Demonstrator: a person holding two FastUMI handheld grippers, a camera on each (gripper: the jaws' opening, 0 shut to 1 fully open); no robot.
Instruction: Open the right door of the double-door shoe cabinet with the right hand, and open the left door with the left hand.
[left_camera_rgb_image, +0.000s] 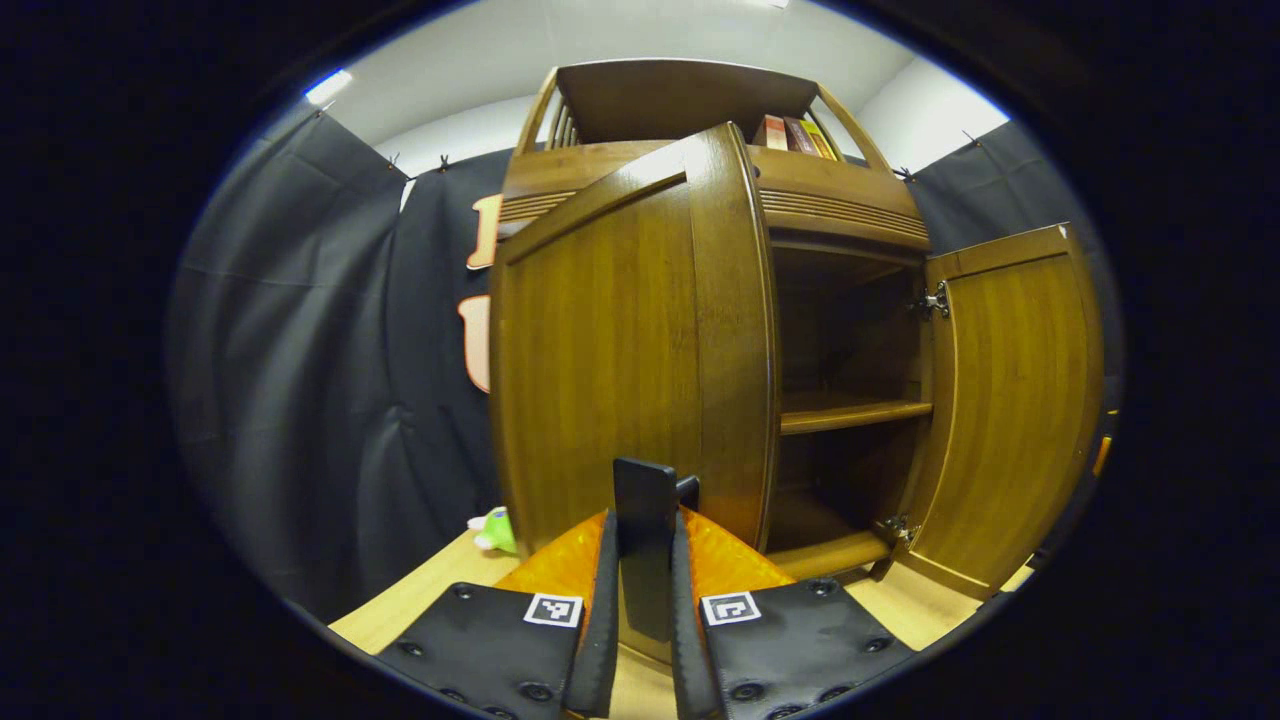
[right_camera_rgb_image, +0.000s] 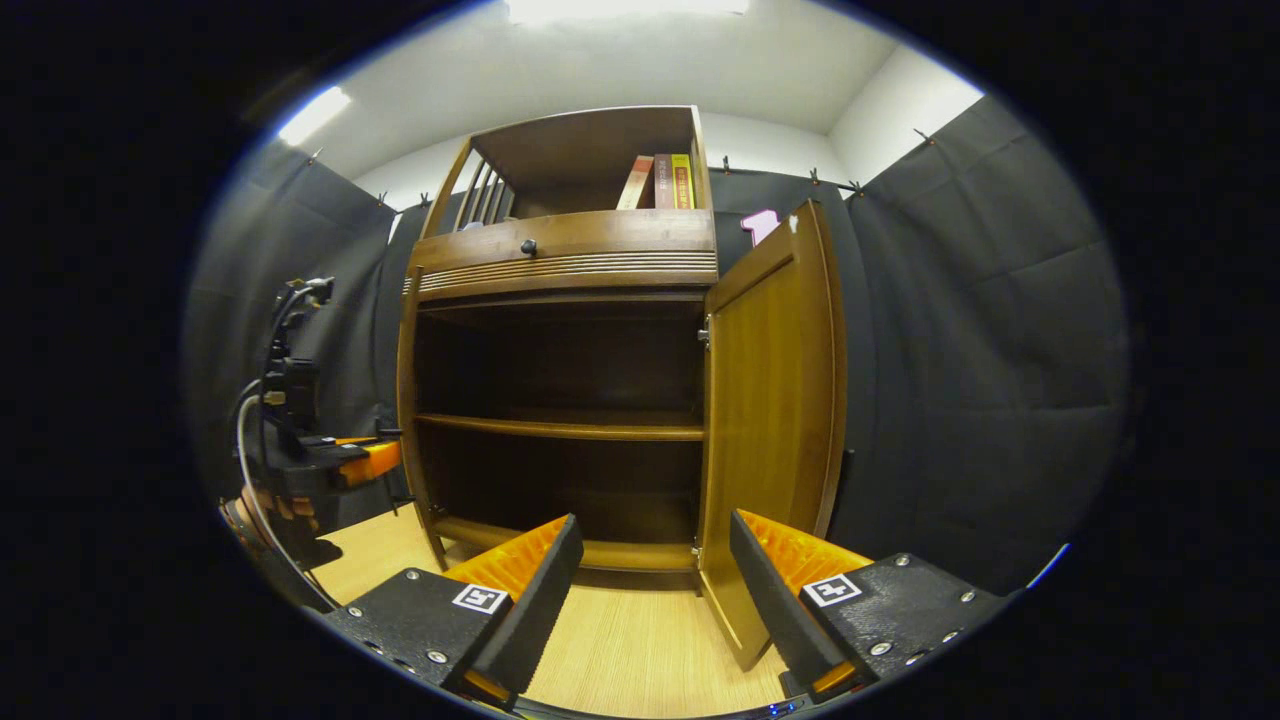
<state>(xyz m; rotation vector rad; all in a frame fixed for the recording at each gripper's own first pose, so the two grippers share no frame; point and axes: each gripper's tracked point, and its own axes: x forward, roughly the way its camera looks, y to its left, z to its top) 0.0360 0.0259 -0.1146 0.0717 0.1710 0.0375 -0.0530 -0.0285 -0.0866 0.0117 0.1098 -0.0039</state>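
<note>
Left claw (left_camera_rgb_image: 645, 600) pinches the dark handle (left_camera_rgb_image: 645, 530) of the cabinet's left door (left_camera_rgb_image: 620, 350), swung partly open in the left gripper view, with the right door (left_camera_rgb_image: 1010, 400) wide open. Right claw (right_camera_rgb_image: 650, 590) hangs spread in the right gripper view, facing the bare shelves (right_camera_rgb_image: 560, 428) beside the right door (right_camera_rgb_image: 775, 400).

Left gripper (left_camera_rgb_image: 645, 560): black plates with round screws, each bearing a square black-and-white marker. Right gripper (right_camera_rgb_image: 655, 580): matching screwed plates, two square markers. Farther off in right gripper view: orange-and-black body, looping cables (right_camera_rgb_image: 262, 400).
</note>
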